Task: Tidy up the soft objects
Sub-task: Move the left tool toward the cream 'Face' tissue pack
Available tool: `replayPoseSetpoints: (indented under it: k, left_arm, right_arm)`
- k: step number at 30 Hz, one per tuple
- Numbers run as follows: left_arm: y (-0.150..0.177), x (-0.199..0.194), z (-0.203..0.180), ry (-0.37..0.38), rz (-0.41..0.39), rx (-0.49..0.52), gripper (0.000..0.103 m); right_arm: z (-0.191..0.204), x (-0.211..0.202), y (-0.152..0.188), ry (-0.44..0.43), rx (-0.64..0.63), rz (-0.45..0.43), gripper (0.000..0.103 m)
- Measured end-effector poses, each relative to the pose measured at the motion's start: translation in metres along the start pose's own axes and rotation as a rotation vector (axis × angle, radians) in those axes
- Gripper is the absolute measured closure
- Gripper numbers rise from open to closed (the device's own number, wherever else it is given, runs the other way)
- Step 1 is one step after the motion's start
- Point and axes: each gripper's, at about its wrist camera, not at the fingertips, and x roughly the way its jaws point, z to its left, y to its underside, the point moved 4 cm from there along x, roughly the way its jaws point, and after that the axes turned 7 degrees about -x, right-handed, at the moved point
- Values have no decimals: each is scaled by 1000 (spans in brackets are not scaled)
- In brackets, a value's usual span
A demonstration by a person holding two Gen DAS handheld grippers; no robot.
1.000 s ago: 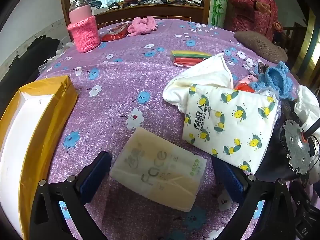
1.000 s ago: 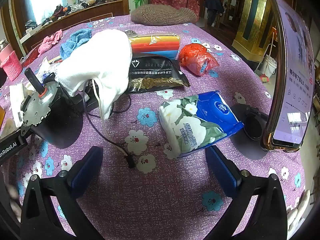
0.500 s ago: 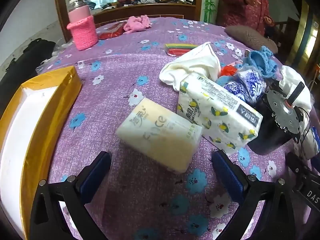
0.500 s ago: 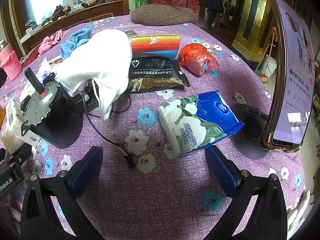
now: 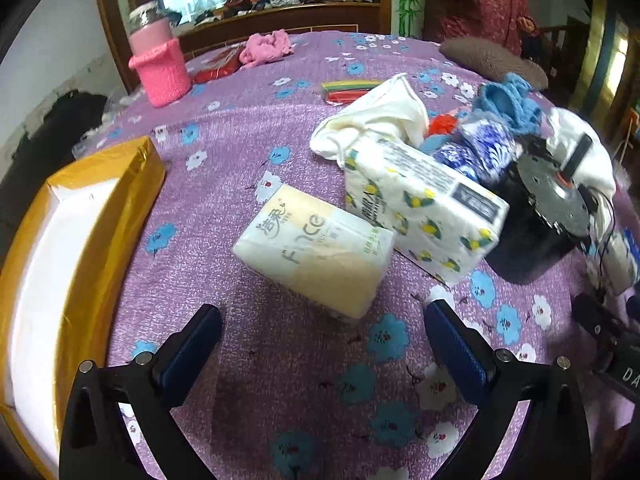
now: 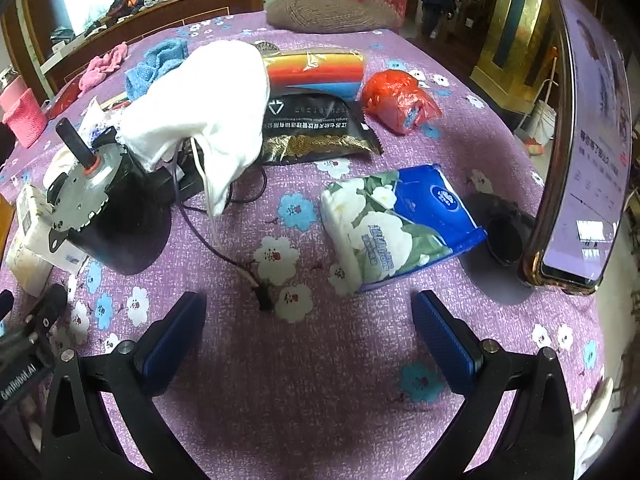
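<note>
A cream tissue pack [image 5: 316, 252] lies on the purple flowered cloth just ahead of my left gripper [image 5: 324, 344], which is open and holds nothing. Behind it a lemon-print tissue pack [image 5: 424, 216] leans against a white cloth [image 5: 380, 120]. A gold box [image 5: 76, 248] with a white inside stands at the left. In the right wrist view a blue floral tissue pack [image 6: 396, 224] lies ahead and slightly right of my right gripper [image 6: 308, 328], also open and empty. A white cloth [image 6: 208, 104] drapes over a black motor [image 6: 96, 204].
A pink knitted cup holder [image 5: 162, 68], pink cloth [image 5: 268, 44] and blue knit piece [image 5: 508, 100] sit further back. A black packet [image 6: 316, 128], rainbow sponge pack [image 6: 316, 68], red bag [image 6: 396, 100] and an upright phone [image 6: 588, 140] on a stand surround the right gripper's area. A person stands beyond the table.
The left gripper has pulled back and away from the cream tissue pack, which now lies further ahead. The right gripper and its surroundings have stayed still.
</note>
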Motion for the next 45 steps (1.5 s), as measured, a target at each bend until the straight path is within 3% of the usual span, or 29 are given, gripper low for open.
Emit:
replayPoseSetpoints:
  k: [4, 7, 11, 14, 18, 20, 23, 25, 27, 29, 35, 42, 43, 44, 45]
  left_arm:
    - [1, 0, 3, 16, 11, 19, 2]
    - [7, -1, 8, 90, 60, 13, 12]
    - [-7, -43, 35, 149, -70, 23, 12]
    - [-26, -93, 65, 206, -210, 23, 11]
    - [-26, -144, 94, 226, -347, 37, 10]
    - [-22, -168, 106, 264, -404, 17, 1]
    - [-9, -186, 117, 275, -457, 1, 1]
    - [-1, -167, 114, 238, -418, 19, 2]
    - [12, -130, 99, 221, -312, 49, 7]
    - [27, -96, 86, 217, -217, 81, 21]
    - [52, -30, 53, 161, -65, 149, 23]
    - [48, -28, 29, 142, -59, 154, 22]
    - [44, -26, 27, 140, -62, 158, 26]
    - [47, -28, 18, 148, -68, 178, 45]
    - [40, -30, 23, 150, -69, 183, 52]
  right_arm:
    - [0, 2, 5, 2, -2, -1, 0]
    - [0, 2, 5, 6, -2, 19, 0]
    - [5, -19, 12, 5, -22, -23, 0]
    - [9, -51, 13, -5, -35, -122, 0]
    - [7, -123, 7, -80, -12, -419, 0]
    - [8, -144, 2, -123, -16, -530, 0]
    - [12, -134, -10, -148, -42, -469, 0]
    - [19, -114, -13, -186, -39, -420, 0]
    - [21, -98, -10, -220, -27, -386, 0]
    - [21, -89, -4, -233, -17, -382, 0]
    - [10, -74, -2, -235, 14, -413, 0]
    - [3, -66, -4, -265, 47, -414, 0]
    - [3, -67, -4, -261, 45, -418, 0]
    - [3, -68, -3, -257, 42, -421, 0]
    - [3, -69, -3, -252, 39, -423, 0]
